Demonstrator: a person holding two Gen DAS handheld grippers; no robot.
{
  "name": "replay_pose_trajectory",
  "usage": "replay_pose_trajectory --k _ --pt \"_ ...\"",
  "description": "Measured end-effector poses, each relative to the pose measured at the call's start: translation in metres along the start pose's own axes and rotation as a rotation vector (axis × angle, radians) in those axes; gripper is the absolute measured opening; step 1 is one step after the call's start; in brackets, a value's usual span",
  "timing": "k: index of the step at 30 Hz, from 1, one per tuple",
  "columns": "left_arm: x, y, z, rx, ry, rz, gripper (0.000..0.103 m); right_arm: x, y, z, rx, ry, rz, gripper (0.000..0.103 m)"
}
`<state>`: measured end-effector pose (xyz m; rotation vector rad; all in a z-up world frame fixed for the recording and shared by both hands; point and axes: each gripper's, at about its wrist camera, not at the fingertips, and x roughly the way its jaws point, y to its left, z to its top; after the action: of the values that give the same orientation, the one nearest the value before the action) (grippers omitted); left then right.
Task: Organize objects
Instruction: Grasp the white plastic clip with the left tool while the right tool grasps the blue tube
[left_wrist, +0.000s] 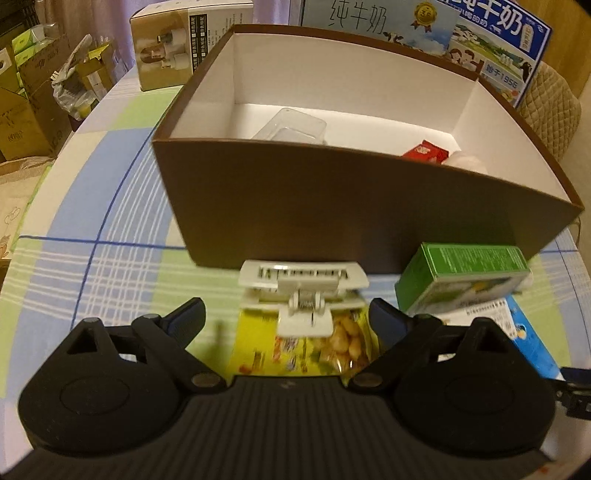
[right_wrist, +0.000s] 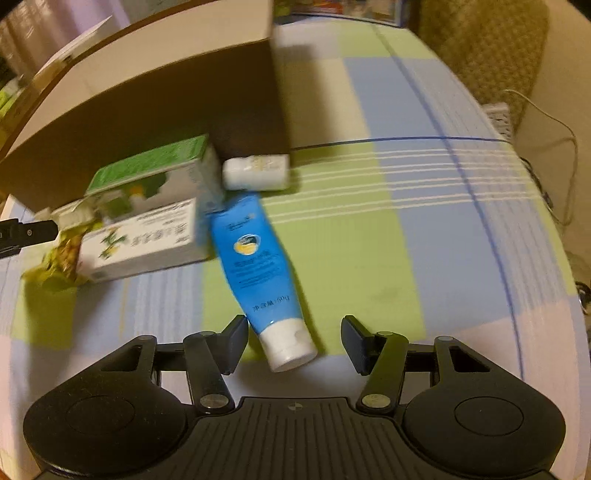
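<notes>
The bench (right_wrist: 369, 229), under a checked cloth, carries a big brown box (left_wrist: 332, 206) whose near wall stands tall between the loose things and the white inside, where a clear tray (left_wrist: 291, 125) and a red packet (left_wrist: 424, 152) already lie; that wall is the main hazard, since anything brought in too low would, I judge, knock it and shove the light box toward the far edge. Against the wall's foot a green carton (right_wrist: 155, 173) leans on a white carton (right_wrist: 144, 240), an unsteady stack that a careless nudge could topple. The left gripper (left_wrist: 286, 319) has its jaws spread wide on either side of a yellow snack bag (left_wrist: 314, 347) sealed by a white clip (left_wrist: 303, 291), gripping nothing; closing on the clip's lever instead of the bag could spring it open and spill the snacks, and thin foil may slip from the pads. The right gripper (right_wrist: 294, 341) likewise stands wide open and empty, the white cap of a blue tube (right_wrist: 258, 258) lying between its jaws with the body pointing away toward the box corner; the tube is soft and round, so a pinch at the cap alone may let it swing or slide out, and its far end touches the white carton and could drag it. A small white bottle (right_wrist: 256, 171) lies on its side at the box corner and may roll toward the bench's right edge if bumped.
</notes>
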<state>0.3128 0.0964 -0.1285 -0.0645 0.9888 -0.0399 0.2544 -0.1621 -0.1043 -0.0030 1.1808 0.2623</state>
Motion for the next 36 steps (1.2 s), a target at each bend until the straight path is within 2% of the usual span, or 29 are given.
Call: replay_pose_trajectory --k 4,8,11,12,14,25,31,34,36 --pt "0.012 -0.005 0.005 0.006 0.002 -0.003 0.096 0.002 -0.005 0.003 0.016 -0.013 0.005 0.055" --pt "0.021 -0.009 0.007 0.024 -0.004 0.000 0.096 0.006 -0.007 0.003 0.007 -0.006 0.005 0.066" --pt "0.026 -0.010 0.009 0.014 -0.012 0.007 0.095 0.007 -0.011 0.002 -0.001 -0.007 0.016 0.069" --pt "0.028 -0.010 0.010 0.016 -0.015 0.012 0.094 0.006 -0.012 0.002 -0.005 -0.011 0.018 0.070" --pt "0.031 -0.011 0.010 0.027 -0.015 0.014 0.086 0.007 -0.012 0.002 -0.017 -0.020 0.021 0.070" --pt "0.006 -0.002 0.002 0.052 -0.048 0.028 0.085 0.012 0.004 0.008 -0.193 -0.080 0.056 0.070" --pt "-0.025 0.013 -0.005 0.002 -0.066 0.045 0.085 0.023 0.009 0.012 -0.286 -0.081 0.069 0.067" --pt "-0.040 0.018 -0.009 -0.017 -0.075 0.054 0.085 0.029 0.013 0.010 -0.337 -0.069 0.069 0.056" --pt "-0.048 0.021 -0.012 -0.026 -0.079 0.060 0.085 0.030 0.016 0.008 -0.380 -0.080 0.060 0.052"
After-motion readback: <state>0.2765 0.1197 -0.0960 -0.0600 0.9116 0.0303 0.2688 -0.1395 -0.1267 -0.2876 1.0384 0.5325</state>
